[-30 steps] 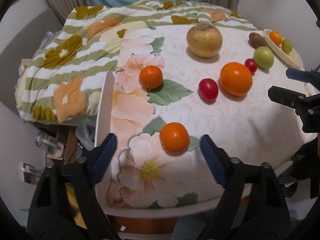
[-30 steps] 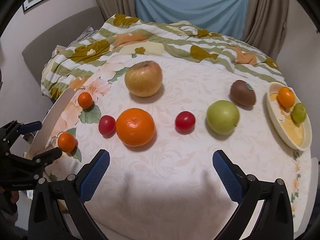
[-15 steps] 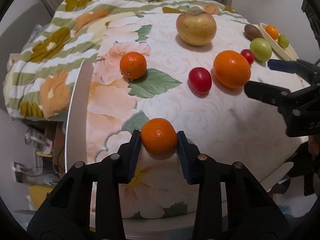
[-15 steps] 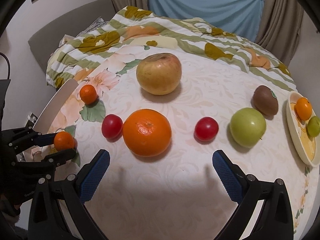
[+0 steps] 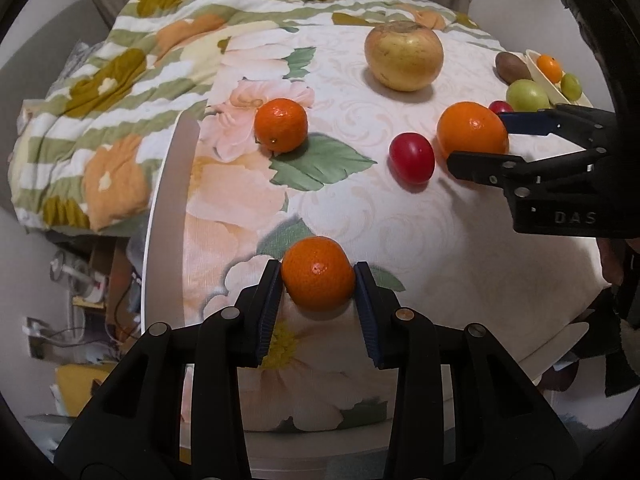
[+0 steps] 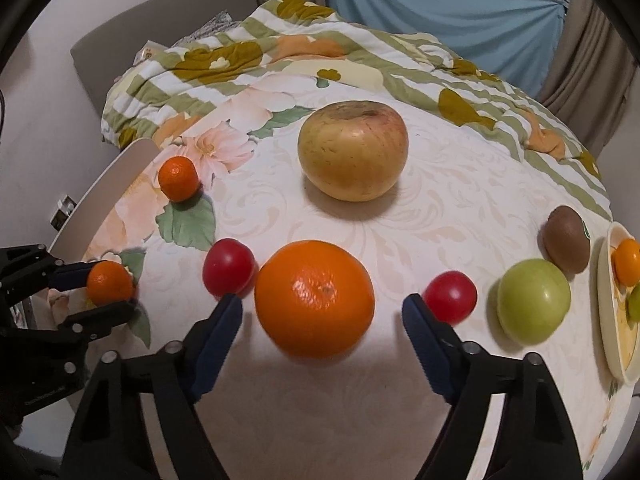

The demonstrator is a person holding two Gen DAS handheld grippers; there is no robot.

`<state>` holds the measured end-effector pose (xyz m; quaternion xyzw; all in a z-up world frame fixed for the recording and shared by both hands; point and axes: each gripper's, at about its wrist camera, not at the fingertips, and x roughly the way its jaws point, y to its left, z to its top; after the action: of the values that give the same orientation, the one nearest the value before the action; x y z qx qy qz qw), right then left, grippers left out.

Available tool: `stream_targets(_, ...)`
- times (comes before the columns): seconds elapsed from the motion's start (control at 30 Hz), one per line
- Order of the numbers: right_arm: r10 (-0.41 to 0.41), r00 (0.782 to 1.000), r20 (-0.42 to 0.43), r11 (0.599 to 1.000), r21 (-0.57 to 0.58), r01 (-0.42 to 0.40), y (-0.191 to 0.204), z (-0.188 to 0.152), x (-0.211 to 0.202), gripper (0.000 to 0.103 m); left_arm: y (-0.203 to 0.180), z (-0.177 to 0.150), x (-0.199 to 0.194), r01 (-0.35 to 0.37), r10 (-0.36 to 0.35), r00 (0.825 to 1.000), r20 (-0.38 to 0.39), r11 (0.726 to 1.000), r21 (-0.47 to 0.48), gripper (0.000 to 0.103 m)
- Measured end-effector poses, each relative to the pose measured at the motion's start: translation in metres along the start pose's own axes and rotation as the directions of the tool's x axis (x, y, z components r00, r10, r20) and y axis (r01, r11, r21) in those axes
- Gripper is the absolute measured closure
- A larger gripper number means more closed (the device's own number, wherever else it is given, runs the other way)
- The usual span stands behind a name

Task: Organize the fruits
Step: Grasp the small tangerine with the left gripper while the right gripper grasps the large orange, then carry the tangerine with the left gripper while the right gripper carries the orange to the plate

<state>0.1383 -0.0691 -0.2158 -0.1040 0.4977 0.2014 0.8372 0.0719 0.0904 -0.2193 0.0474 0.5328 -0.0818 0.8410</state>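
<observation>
My left gripper (image 5: 317, 285) is shut on a small mandarin (image 5: 318, 273) at the near left of the table; it also shows in the right wrist view (image 6: 109, 283). My right gripper (image 6: 322, 312) is open, its fingers either side of a large orange (image 6: 315, 298), which also shows in the left wrist view (image 5: 471, 130). On the cloth lie a second mandarin (image 6: 178, 179), two red tomatoes (image 6: 228, 267) (image 6: 450, 297), a big yellow apple (image 6: 353, 149), a green apple (image 6: 534, 300) and a kiwi (image 6: 568, 239).
A cream plate (image 6: 614, 312) at the far right holds a small orange and a green fruit. A flowered cloth (image 5: 360, 208) covers the round table, whose bare rim (image 5: 168, 216) shows on the left. A striped blanket (image 6: 240, 60) lies behind.
My left gripper closed on the small mandarin. My right gripper moved forward and narrowed, so its fingers now flank the large orange.
</observation>
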Motion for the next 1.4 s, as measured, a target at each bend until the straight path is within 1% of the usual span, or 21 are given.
stream_targets(0.13,0.002,1.0,-0.005,1.0,-0.003,-0.002,0.0,0.001,0.003,0.031,0.0,0.0,0.0,0.001,-0.001,1.0,0.001,1.0,0.0,0.06)
stream_targets(0.17,0.005,1.0,-0.005,1.0,-0.004,-0.005,0.0,0.001,0.003,0.034,0.001,0.0,-0.001,0.001,-0.001,1.0,0.002,1.0,0.001,0.06)
stream_targets(0.2,0.008,1.0,-0.008,1.0,-0.004,-0.008,0.0,0.001,0.004,0.04,0.0,0.0,0.0,0.0,0.0,1.0,0.001,1.0,-0.001,0.06)
stream_targets(0.27,0.033,0.999,-0.019,0.999,0.008,-0.033,0.0,0.001,0.006,0.048,0.001,0.0,-0.001,0.002,-0.002,1.0,0.001,1.0,-0.007,0.06)
stream_targets(0.4,0.032,0.999,-0.018,0.999,0.027,-0.031,0.0,0.0,0.004,0.048,0.002,0.002,-0.008,0.005,-0.005,1.0,0.009,1.0,-0.016,0.06)
stream_targets(0.57,0.029,1.0,-0.001,0.999,0.033,-0.028,0.003,0.0,-0.013,0.048,0.0,0.009,-0.023,0.008,-0.008,0.999,0.042,1.0,-0.012,0.06)
stream_targets(0.73,0.034,0.999,0.032,0.997,0.073,-0.036,0.003,0.004,-0.042,0.048,-0.003,0.017,-0.045,0.017,-0.016,0.997,0.082,1.0,-0.009,0.06)
stream_targets(0.97,-0.008,0.995,0.098,0.995,0.102,-0.002,0.003,0.006,-0.093,0.048,-0.011,0.036,-0.085,0.028,-0.035,0.988,0.151,0.999,0.047,0.06)
stream_targets(1.1,-0.027,0.992,0.124,0.989,0.147,0.008,-0.005,0.003,-0.121,0.048,-0.021,0.049,-0.102,0.051,-0.066,0.982,0.175,0.995,0.087,0.06)
stream_targets(1.2,-0.058,0.988,0.144,0.983,0.182,0.031,-0.016,-0.003,-0.143,0.048,-0.034,0.06,-0.112,0.061,-0.085,0.977,0.195,0.99,0.128,0.06)
stream_targets(1.4,-0.123,0.976,0.179,0.965,0.252,0.075,-0.053,-0.022,-0.178,0.048,-0.072,0.081,-0.128,0.068,-0.112,0.965,0.238,0.981,0.183,0.06)
